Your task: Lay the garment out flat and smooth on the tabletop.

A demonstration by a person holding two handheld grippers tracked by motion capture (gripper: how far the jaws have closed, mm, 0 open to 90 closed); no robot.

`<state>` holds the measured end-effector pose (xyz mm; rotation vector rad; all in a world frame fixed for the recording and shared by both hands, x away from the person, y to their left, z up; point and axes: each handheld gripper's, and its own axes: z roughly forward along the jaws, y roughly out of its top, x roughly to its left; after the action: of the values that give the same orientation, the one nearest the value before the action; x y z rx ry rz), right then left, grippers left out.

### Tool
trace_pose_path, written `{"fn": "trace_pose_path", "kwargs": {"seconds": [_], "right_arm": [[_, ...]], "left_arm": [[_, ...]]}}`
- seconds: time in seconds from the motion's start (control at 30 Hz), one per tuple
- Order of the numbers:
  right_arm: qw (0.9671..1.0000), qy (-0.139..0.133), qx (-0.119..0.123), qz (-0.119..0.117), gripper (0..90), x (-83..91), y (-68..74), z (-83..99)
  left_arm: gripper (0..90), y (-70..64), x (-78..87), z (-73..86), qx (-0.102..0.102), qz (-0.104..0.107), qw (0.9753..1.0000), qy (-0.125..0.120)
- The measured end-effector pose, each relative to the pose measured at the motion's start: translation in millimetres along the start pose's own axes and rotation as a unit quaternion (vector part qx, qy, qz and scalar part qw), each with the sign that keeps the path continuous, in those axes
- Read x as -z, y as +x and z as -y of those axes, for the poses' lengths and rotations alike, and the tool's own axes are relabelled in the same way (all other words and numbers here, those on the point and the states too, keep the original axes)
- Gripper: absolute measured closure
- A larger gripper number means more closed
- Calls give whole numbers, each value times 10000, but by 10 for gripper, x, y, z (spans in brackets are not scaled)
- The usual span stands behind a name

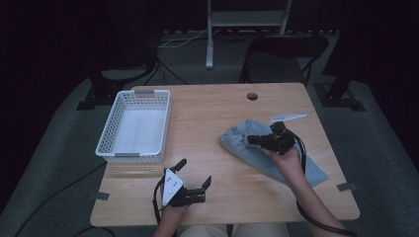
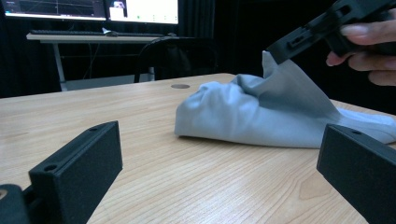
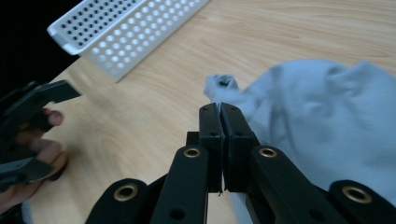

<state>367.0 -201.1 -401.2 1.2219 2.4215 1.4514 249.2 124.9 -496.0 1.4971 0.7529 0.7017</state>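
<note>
Basket: a white perforated basket (image 1: 134,126) is seen at the table's 9 o'clock side, its long axis running from 6 to 12 o'clock; only its near corner (image 3: 116,32) is caught in the right gripper view.
Left gripper: the left gripper (image 1: 194,174) is held at the 6 o'clock edge of the table (image 1: 207,207), jaws spread wide with nothing between them, pointed toward 1 o'clock at the cloth.
Cloth: a pale blue-grey cloth (image 1: 257,148) is laid right of centre, its long axis stretched from 10 to 4 o'clock; one corner is lifted into a peak (image 2: 285,79), the rest is left resting on the wood.
Right gripper: the right gripper (image 1: 253,139) is pressed fully together on a fold of the cloth (image 3: 224,91) and is pointed toward 9 o'clock.
Hidden: the cloth's middle is covered by the right hand (image 1: 289,160) in the high view; what kind of garment it is cannot be made out.
Surroundings: a cable hole (image 1: 252,96) is set at 12 o'clock; a dark chair (image 1: 286,52) is placed beyond the far edge. Bare wood lies between the open jaws and the cloth.
</note>
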Motion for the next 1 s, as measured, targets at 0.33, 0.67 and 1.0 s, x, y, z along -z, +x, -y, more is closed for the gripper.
{"fn": "trace_pose_path", "kwargs": {"seconds": [0.33, 0.67, 1.0], "right_arm": [[9989, 229, 174, -362, 884, -220, 422, 343], [9960, 462, 340, -689, 881, -359, 768, 747], [9948, 656, 476, -612, 866, -607, 1048, 1145]], "left_arm": [[11, 0, 0, 0, 15, -12, 10000, -7], [11, -2, -1, 0, 8, -15, 10000, -6], [11, -2, -1, 0, -1, -35, 10000, 6]]}}
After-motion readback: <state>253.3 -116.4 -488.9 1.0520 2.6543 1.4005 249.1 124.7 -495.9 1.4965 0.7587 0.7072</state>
